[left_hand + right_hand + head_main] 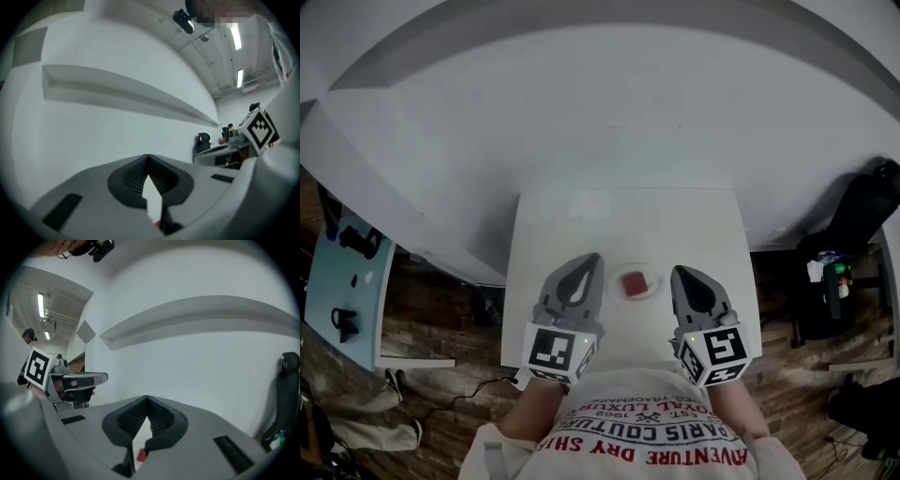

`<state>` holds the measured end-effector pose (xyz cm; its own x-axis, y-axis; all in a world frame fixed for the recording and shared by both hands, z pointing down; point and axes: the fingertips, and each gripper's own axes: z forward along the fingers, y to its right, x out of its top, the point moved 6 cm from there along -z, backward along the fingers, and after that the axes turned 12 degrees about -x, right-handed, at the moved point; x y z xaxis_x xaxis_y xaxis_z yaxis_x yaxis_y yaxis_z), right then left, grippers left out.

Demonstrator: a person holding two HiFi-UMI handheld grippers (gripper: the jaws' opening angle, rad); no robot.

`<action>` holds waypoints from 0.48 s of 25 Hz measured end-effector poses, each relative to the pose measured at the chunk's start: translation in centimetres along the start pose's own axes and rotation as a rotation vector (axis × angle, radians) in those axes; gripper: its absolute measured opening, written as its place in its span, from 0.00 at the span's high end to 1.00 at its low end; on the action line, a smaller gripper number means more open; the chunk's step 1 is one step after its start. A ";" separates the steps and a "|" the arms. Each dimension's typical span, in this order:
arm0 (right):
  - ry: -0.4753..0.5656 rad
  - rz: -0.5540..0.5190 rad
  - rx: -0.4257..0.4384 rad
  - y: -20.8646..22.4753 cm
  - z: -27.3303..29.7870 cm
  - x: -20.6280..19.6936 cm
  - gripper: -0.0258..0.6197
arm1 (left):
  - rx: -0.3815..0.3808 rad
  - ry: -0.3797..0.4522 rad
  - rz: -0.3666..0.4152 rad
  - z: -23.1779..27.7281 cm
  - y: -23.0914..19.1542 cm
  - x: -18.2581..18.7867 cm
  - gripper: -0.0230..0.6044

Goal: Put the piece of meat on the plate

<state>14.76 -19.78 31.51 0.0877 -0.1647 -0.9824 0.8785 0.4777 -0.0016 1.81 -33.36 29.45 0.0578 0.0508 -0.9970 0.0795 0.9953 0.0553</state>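
A red piece of meat [636, 283] lies on a small pale plate [655, 292] near the front of the white table [581, 225]. My left gripper [594, 260] hovers just left of the plate, and my right gripper [679, 273] just right of it. Both are shut, tips touching, with nothing between them. In the left gripper view the jaws [147, 158] meet, and a sliver of red meat [159, 224] shows below them. The right gripper view shows the same closed jaws [146, 399], with the meat [141, 455] low behind them.
A white wall stands behind the table. A black chair [861, 212] and some clutter are on the right, and a blue bench [342, 281] with dark tools is on the left. Cables run over the wooden floor [441, 403]. The person's torso is at the table's front edge.
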 end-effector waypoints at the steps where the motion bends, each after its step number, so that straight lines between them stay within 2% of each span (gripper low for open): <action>1: 0.002 -0.002 -0.001 0.0 -0.1 0.1 0.94 | -0.002 0.000 0.001 0.0 0.1 0.0 0.97; 12: -0.003 -0.026 -0.007 0.1 -0.1 -0.1 0.94 | -0.012 -0.006 -0.003 0.1 0.8 -0.2 0.97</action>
<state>14.76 -19.62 31.56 0.0656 -0.1795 -0.9816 0.8772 0.4793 -0.0290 1.93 -32.53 29.67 0.0639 0.0478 -0.9968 0.0678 0.9963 0.0521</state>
